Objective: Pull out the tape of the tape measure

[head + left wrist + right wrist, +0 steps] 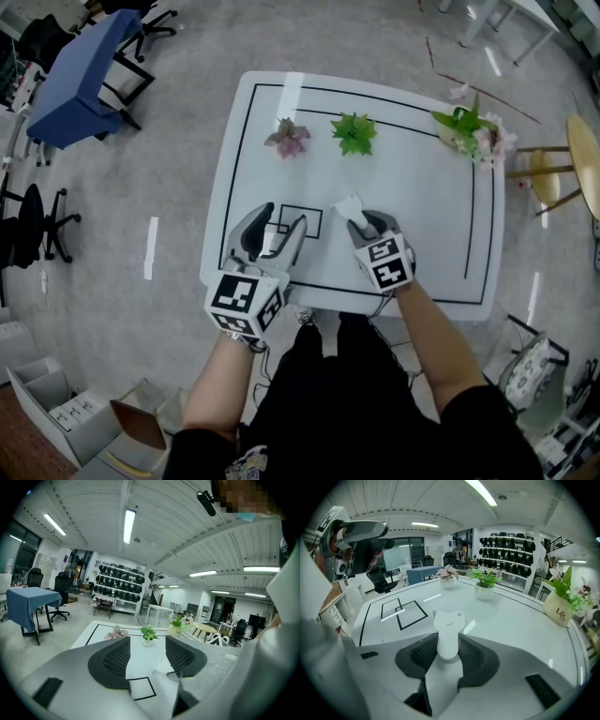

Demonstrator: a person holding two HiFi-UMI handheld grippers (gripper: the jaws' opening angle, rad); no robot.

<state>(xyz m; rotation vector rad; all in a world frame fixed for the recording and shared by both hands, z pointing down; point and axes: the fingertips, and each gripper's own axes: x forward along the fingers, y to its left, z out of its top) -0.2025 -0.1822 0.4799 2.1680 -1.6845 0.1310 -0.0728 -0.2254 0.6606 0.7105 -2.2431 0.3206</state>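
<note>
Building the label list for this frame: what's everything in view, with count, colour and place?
table: 1, white with black outline, centre
tape measure: 1, white, between the right claw's jaws, over the table
pink-leaved plant: 1, pink, table's far side
green plant: 1, green, beside the pink one
flowering plant: 1, green and pale pink, white pot, table's far right corner
blue-covered table: 1, blue, floor, far left
office chairs: at least 2, black, floor, left
round table: 1, wood-coloured, right edge
boxes: 2, pale and brown, floor, near left
left claw: 1, grey, open, empty, over the table's near side
right claw: 1, grey, shut on the tape measure
</note>
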